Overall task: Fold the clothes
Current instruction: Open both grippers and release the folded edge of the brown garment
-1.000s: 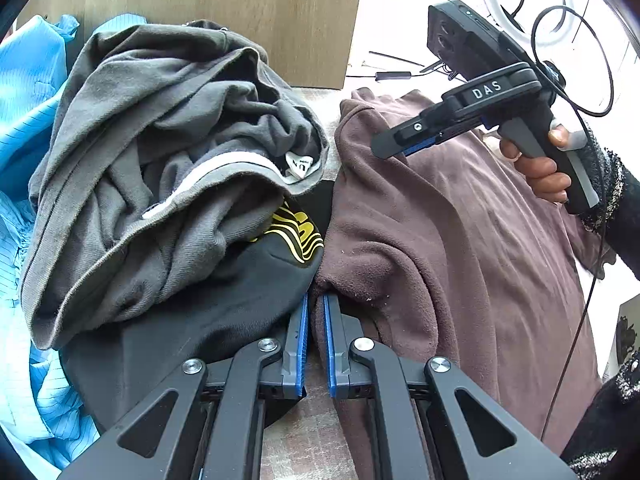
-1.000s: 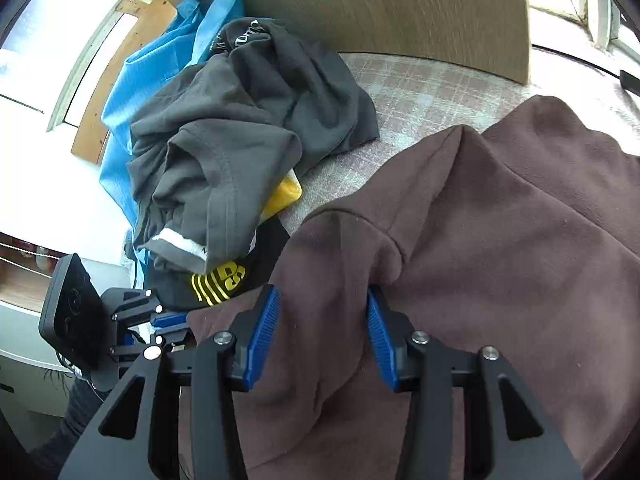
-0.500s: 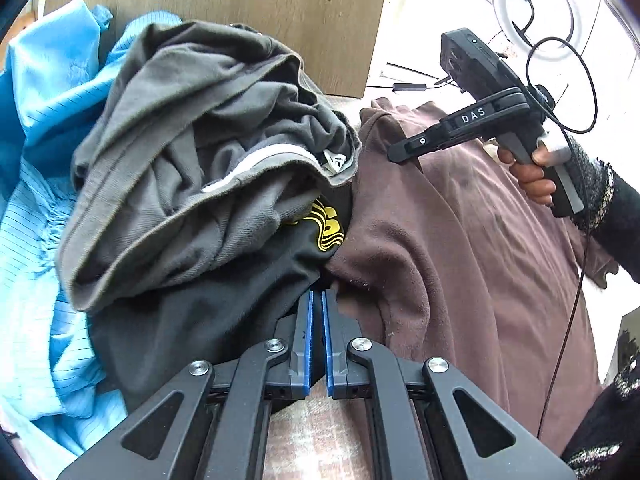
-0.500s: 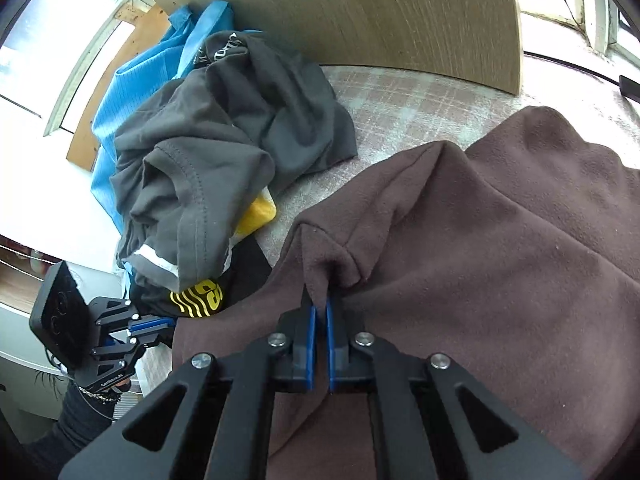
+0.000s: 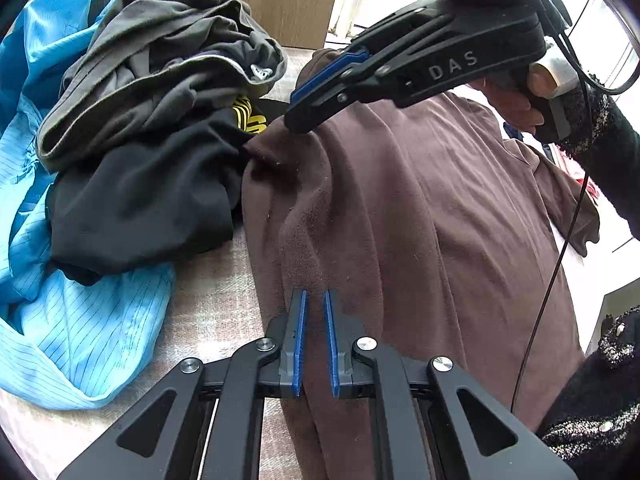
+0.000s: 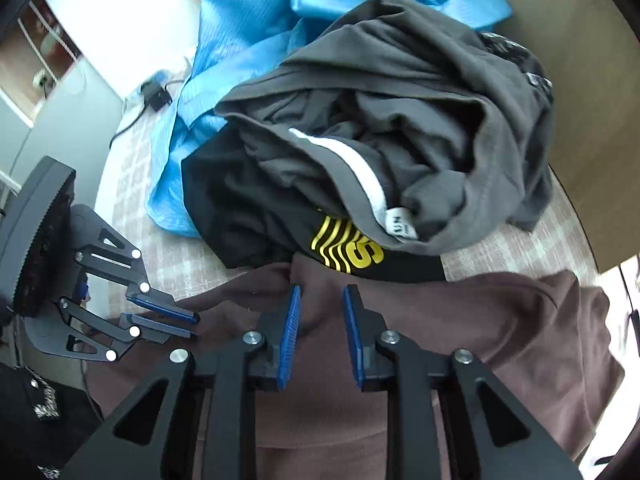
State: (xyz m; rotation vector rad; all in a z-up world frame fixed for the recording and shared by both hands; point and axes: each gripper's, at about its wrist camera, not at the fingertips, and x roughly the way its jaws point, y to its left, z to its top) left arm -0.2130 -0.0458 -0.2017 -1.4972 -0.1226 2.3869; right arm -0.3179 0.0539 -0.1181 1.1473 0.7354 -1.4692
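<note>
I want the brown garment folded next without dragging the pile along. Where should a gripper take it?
Grip the brown garment at its raised ridge near the left edge, coming from the near side with the left gripper. That fold stands up; the far corner touches the black shirt.

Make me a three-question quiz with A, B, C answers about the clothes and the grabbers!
1. Where is the brown fleece garment?
A. under both grippers
B. on top of the pile
C. on the floor

2. What colour is the wavy print on the black shirt?
A. red
B. yellow
C. white

3. How are the left gripper jaws?
A. clamped on blue cloth
B. slightly apart
C. out of view

Key: 1 A, fleece lies below the left and right gripper; 2 B, yellow lines show; 3 B, a gap shows.
</note>
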